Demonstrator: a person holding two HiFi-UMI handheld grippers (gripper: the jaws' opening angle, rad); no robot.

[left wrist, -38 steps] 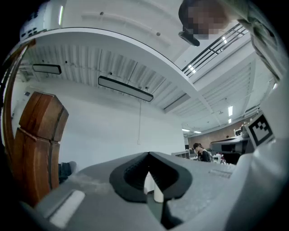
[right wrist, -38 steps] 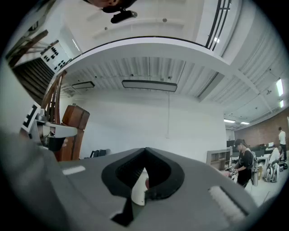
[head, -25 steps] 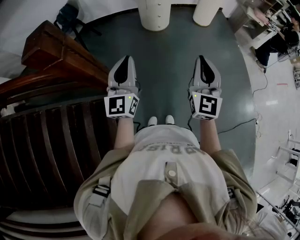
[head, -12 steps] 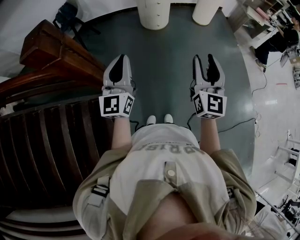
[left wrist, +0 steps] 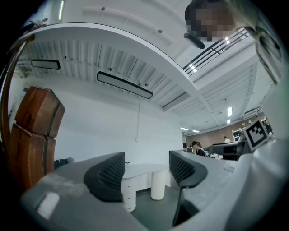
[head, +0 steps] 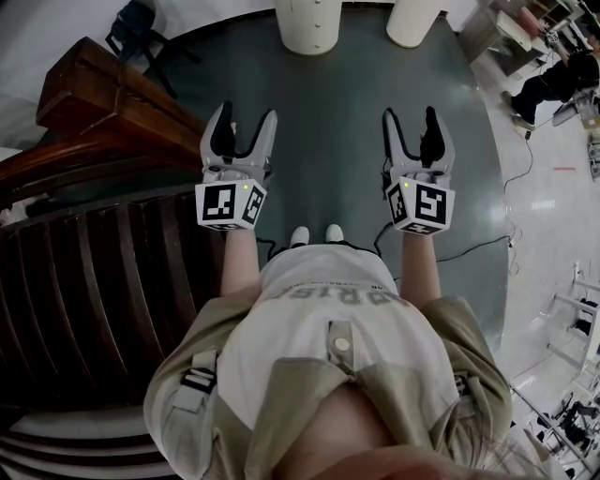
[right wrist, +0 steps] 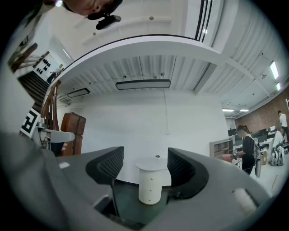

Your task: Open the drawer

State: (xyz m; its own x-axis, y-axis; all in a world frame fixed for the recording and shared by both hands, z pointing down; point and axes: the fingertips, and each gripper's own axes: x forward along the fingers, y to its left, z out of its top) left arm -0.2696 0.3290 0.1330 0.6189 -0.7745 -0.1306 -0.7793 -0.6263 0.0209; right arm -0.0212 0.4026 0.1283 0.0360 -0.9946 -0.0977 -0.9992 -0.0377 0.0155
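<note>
Both claws are opened since the earlier frames. A second ago the left claw (head: 247,114) and the right claw (head: 411,114) are shown pressed together. Half a second ago the right one is part-spread and the left is shut. Now both sets of jaws are spread wide, having just been opening.

Nothing is held. In each gripper view only the distant room is seen between the jaws, and no pad is touched by anything. The hands themselves are hardly shifted. Both claws are held out roughly level in front of the person, side by side and well apart, over the grey floor (head: 328,159).

The drawer unit (right wrist: 151,180) is not reached. It is a white round pedestal with a column of small knobs (right wrist: 151,189), framed between the right jaws. It stands well away, at the far edge of the floor by the white wall (right wrist: 149,126).

In the head view two white pedestals (head: 307,26) (head: 412,21) are seen at that far edge. In the left gripper view a white counter (left wrist: 141,170) is seen laid across them. No single drawer front can be told apart at this range, and none is seen pulled out.

The opening is read as readying for a grasp, so the task is judged to be at its very start. The floor must be crossed before a knob can be taken. The knobs are small, so a careful line-up is likely needed. Which claw is meant for the pull cannot be told.

A dark wooden structure (head: 103,272) along the left edge of the floor is left untouched.
</note>
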